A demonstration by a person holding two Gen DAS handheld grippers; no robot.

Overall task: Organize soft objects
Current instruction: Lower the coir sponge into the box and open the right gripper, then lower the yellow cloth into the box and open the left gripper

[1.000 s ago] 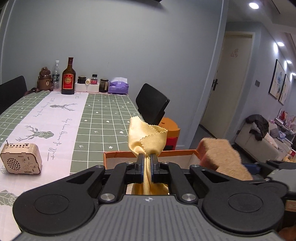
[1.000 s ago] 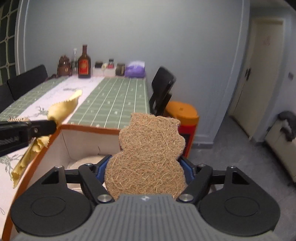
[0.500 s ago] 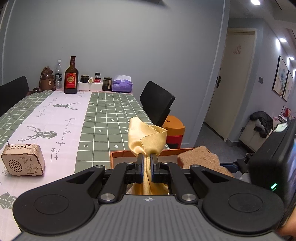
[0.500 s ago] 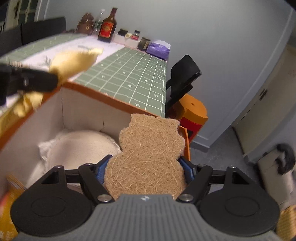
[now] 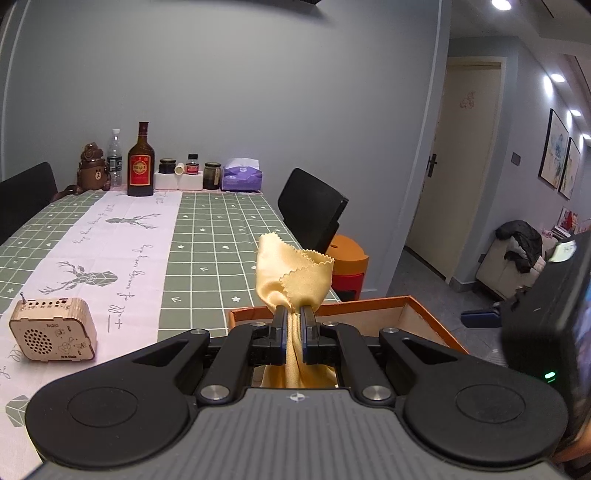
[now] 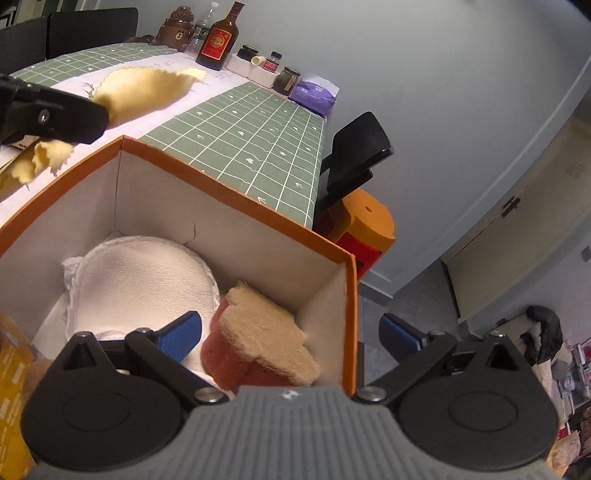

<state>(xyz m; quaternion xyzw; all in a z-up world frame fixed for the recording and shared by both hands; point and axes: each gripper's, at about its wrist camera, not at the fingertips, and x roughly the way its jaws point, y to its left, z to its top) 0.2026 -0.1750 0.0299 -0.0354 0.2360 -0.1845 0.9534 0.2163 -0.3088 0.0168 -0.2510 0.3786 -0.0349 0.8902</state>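
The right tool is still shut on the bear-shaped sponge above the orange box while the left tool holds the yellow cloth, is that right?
Not quite. The right wrist view shows the right tool open, its blue pads spread wide, and the bear-shaped sponge released inside the orange box beside a white pad. The left tool does hold the yellow cloth, as you said.

Grey wall [image 5: 258, 92], black chair [image 5: 314, 208], cream door [image 5: 454, 166] (shut), ceiling spotlights [image 5: 501, 4]

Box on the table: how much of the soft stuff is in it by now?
Done: a white pad and the sponge lie in the box; the right hand-held gripper is open above the sponge. In hand: the left hand-held gripper is shut on the yellow cloth, held near the box rim. Left: dropping the cloth in.
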